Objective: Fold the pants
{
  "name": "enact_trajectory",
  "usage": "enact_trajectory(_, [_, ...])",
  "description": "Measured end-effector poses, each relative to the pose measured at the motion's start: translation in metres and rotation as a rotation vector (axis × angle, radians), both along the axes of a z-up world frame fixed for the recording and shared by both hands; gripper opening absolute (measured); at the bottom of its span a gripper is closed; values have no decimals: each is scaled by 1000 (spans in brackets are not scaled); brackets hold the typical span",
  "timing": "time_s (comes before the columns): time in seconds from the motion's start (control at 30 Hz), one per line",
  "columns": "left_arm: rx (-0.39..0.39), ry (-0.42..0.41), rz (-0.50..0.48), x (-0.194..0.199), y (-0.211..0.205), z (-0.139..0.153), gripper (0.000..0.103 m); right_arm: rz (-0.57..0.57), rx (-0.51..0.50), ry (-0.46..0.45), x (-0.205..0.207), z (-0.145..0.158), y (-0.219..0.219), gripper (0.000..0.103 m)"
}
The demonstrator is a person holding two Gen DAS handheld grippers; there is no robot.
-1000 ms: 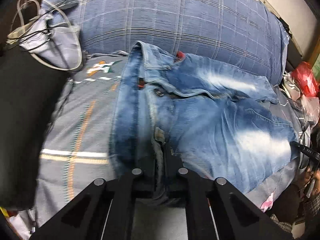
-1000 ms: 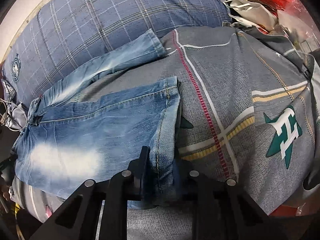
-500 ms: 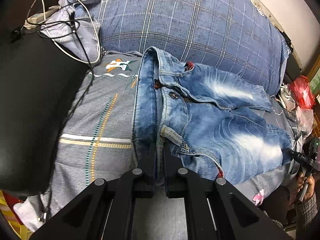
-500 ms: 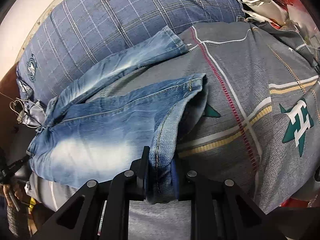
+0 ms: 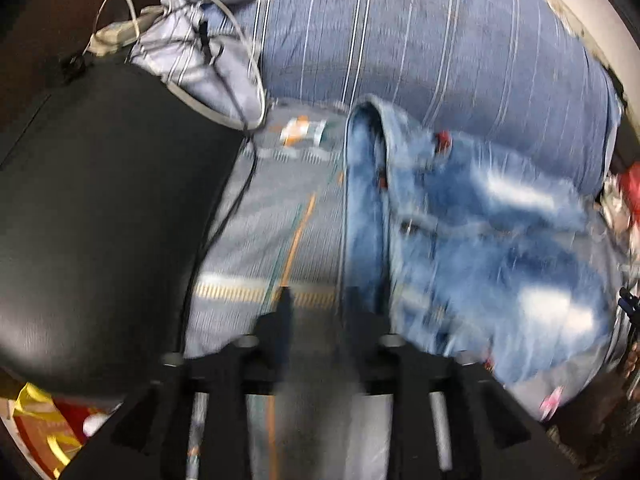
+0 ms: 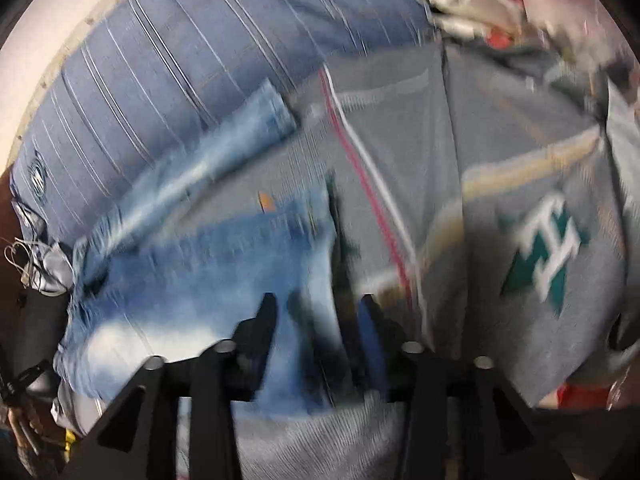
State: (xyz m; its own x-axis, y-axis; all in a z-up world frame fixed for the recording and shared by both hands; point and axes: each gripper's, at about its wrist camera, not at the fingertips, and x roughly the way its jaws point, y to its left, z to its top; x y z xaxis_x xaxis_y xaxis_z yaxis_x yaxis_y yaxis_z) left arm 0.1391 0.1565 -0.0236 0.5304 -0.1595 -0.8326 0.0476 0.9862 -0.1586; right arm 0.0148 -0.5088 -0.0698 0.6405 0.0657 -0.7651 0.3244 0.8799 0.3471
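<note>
Both tools just released: left tool [image 5: 320, 300] beside the jeans [image 5: 480, 240], right tool [image 6: 316, 304] straddling the hem; snagged denim could undo the fold.

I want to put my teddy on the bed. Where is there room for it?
The grey bedspread is bare right of the jeans, around the green logo. A narrower bare strip lies between the jeans and the black cushion. The red and white clutter crowds the far corner.
</note>
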Motion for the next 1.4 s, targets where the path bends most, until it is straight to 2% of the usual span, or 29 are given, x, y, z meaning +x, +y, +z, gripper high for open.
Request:
enact_trajectory(0.03, [-3, -10, 9, 10, -4, 4, 46, 6, -17, -20, 7, 9, 4, 67])
enact_trajectory(0.07, [-14, -23, 17, 27, -12, 8, 49, 16, -37, -36, 18, 17, 9, 68])
enact_trajectory(0.17, [-57, -30, 21, 73, -36, 11, 56, 75, -45, -53, 79, 34, 22, 69])
enact_trajectory(0.23, [-103, -19, 36, 108, -51, 6, 56, 97, -42, -39, 118, 36, 22, 69])
enact_trajectory(0.33, [-162, 29, 44, 163, -70, -8, 57, 93, -37, -2, 180, 30, 10, 69])
enact_trajectory(0.4, [-174, 47, 36, 192, -82, -17, 57, 82, -46, 45, 222, 20, 2, 69])
enact_trajectory(0.5, [-194, 89, 13, 228, -95, -37, 57, 70, -47, 85, 265, 8, -5, 69])
enact_trajectory(0.7, [-244, 181, -23, 276, -112, -75, 62, 66, -33, 175, 318, -25, -12, 69])
enact_trajectory(0.8, [-253, 199, -69, 286, -125, -80, 62, 64, 5, 197, 333, -38, -13, 69])
enact_trajectory(0.83, [-232, 195, -89, 287, -131, -79, 52, 73, 23, 189, 336, -39, -11, 61])
enact_trajectory(0.87, [-194, 185, -105, 286, -138, -76, 22, 86, 32, 184, 338, -41, -8, 51])
enact_trajectory(0.9, [-181, 188, -118, 288, -142, -75, 15, 99, 34, 187, 340, -42, -5, 26])
enact_trajectory(0.93, [-175, 181, -125, 286, -145, -72, 14, 121, 50, 191, 341, -43, -1, 6])
enact_trajectory(1.03, [-159, 134, -103, 280, -142, -58, 13, 137, 20, 181, 338, -40, 8, 5])
enact_trajectory(1.17, [-171, 106, -44, 277, -126, -47, 13, 107, 52, 120, 327, -22, 1, 4])
enact_trajectory(1.4, [-163, 56, -35, 265, -125, -24, 13, 63, 81, 66, 304, 4, -19, 4])
